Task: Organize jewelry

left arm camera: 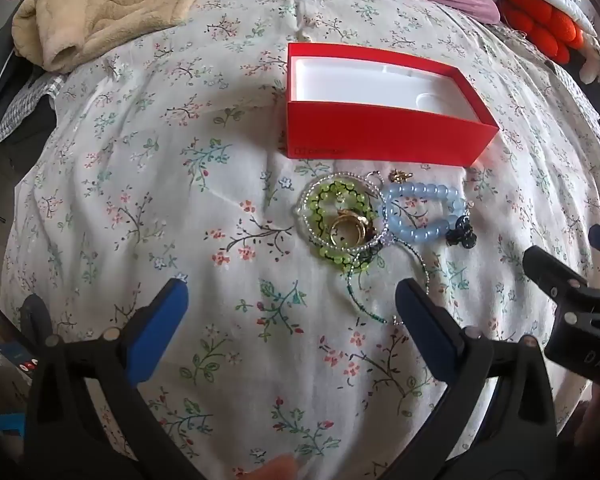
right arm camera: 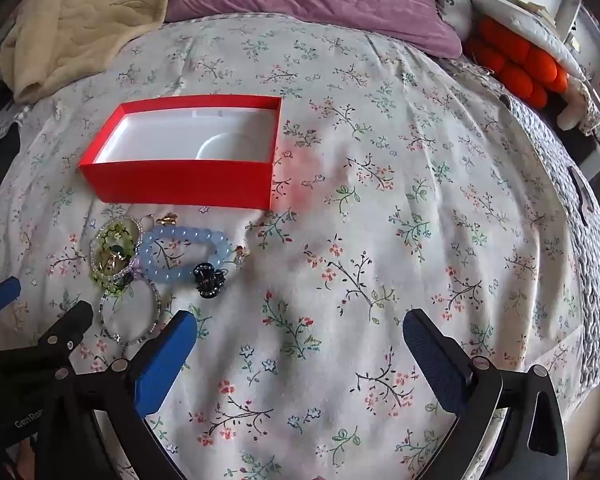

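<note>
Sitting on the flowery bed (left arm camera: 148, 184), all the jewelry waits in a little pile, so nothing is put away yet. From the left come the green bead bracelet (left arm camera: 342, 216) with gold rings (left arm camera: 350, 230) on it, the blue bead bracelet (left arm camera: 422, 210), then the dark hair clip (left arm camera: 462, 234). Just behind them, the red box (left arm camera: 384, 136) is empty. The left hand-held gripper (left arm camera: 292, 320) and right hand-held gripper (right arm camera: 300, 354) are both spread wide, holding nothing.

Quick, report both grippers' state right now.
Left gripper: open, holding nothing, above the white floral bedspread.
Right gripper: open, holding nothing; the pale blue beaded bracelet lies untouched.
</note>
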`<state>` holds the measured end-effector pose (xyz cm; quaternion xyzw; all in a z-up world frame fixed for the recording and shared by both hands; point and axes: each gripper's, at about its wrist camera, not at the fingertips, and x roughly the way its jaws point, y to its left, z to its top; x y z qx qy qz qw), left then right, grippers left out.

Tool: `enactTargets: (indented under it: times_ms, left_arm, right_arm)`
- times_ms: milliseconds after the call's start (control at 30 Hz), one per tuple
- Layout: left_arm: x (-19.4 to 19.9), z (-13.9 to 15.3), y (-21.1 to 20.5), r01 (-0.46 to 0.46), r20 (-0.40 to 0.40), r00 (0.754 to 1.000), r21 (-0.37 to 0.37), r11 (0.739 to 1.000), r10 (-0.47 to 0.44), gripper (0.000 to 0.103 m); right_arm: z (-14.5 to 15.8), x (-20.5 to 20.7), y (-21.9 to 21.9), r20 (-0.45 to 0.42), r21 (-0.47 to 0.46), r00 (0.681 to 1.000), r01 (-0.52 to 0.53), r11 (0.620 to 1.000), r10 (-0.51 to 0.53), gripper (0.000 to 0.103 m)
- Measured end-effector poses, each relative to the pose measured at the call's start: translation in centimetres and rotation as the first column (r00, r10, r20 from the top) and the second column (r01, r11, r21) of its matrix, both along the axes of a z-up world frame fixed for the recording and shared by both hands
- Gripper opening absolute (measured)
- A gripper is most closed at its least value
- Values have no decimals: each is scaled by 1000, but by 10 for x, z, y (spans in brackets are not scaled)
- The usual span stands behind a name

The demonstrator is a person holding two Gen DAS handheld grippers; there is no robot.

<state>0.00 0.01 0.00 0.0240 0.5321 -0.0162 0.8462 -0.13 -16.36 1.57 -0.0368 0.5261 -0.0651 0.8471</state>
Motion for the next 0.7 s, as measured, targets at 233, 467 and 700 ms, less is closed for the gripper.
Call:
enactTargets:
  times_ms: [233, 467, 700]
  left_arm:
    - [1, 0, -3, -7, -3, 1000, 23, 1000, 7, 103]
    - [-1, 2, -8, -8, 1, 1000, 16, 1000, 8, 103]
    - [-2, 1, 0, -10, -2, 1000, 17, 1000, 10, 103]
  right_arm:
    - [-3, -4, 6, 5, 3, 1000, -9, 1000, 9, 103]
    - [-4, -6, 9, -12, 14, 1000, -12, 1000, 12, 103]
    - [-5, -5, 6, -19, 13, 1000, -6, 1000, 6, 103]
